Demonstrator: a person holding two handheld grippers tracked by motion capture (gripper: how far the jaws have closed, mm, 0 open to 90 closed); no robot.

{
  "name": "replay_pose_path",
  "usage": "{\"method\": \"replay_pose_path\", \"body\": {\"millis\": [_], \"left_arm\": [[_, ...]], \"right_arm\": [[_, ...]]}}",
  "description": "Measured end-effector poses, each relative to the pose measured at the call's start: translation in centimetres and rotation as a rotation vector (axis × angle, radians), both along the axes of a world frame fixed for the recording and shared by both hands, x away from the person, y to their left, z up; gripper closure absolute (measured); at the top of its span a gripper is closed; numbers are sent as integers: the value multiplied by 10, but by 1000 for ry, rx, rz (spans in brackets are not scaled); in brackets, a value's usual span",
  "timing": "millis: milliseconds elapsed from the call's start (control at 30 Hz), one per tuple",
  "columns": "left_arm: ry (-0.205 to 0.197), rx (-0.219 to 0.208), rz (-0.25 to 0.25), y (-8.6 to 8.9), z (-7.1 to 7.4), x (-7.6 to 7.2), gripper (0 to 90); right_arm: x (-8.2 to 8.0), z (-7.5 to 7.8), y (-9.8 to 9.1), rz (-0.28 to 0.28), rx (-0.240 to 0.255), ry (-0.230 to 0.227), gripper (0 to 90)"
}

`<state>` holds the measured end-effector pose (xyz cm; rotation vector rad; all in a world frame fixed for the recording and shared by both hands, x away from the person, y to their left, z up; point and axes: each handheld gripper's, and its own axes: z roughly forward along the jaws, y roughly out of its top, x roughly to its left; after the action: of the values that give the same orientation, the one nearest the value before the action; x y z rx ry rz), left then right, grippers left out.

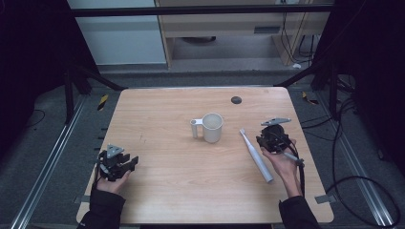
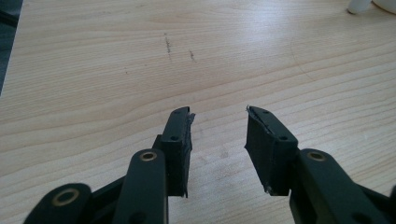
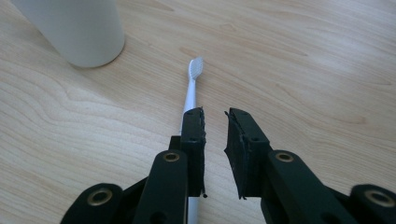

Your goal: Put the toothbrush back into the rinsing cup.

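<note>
L gripper [image 1: 125, 162]: jaws spread, empty, near table [image 1: 167, 200] left edge
R gripper [image 1: 267, 138]: jaws slightly apart, empty, just beside toothbrush [image 1: 255, 155]
Toothbrush: flat, right of cup [image 1: 212, 127], mid-table

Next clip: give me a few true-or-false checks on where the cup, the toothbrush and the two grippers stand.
1. The white cup stands upright on the table. True.
2. The toothbrush stands inside the cup. False: it lies flat on the table, right of the cup.
3. The left gripper is open and holds nothing. True.
4. The right gripper is clamped on the toothbrush. False: its jaws are apart, nothing held between them.
5. The cup has a handle. True.
</note>
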<state>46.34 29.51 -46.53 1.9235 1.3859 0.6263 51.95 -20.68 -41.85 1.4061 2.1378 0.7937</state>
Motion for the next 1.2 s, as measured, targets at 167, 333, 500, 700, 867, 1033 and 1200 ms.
{"method": "replay_pose_path", "body": {"millis": [167,333,500,700,867,1033,1200], "left_arm": [[1,-1,-3,0,0,0,595],[2,0,-5,-1,0,0,594],[2,2,-7,-1,0,0,594],[3,1,-6,-1,0,0,594],[3,2,-7,-1,-1,0,594],[3,1,-6,-1,-1,0,594],[4,1,-6,-1,-1,1,594]], "right_arm": [[4,-1,4,11,-5,35,718],[7,-4,8,23,-10,59,693],[10,-10,12,28,-13,94,665],[15,-16,15,29,-16,119,635],[17,-21,16,30,-27,140,615],[20,-25,17,34,-33,162,591],[22,-27,17,31,-41,192,574]]}}
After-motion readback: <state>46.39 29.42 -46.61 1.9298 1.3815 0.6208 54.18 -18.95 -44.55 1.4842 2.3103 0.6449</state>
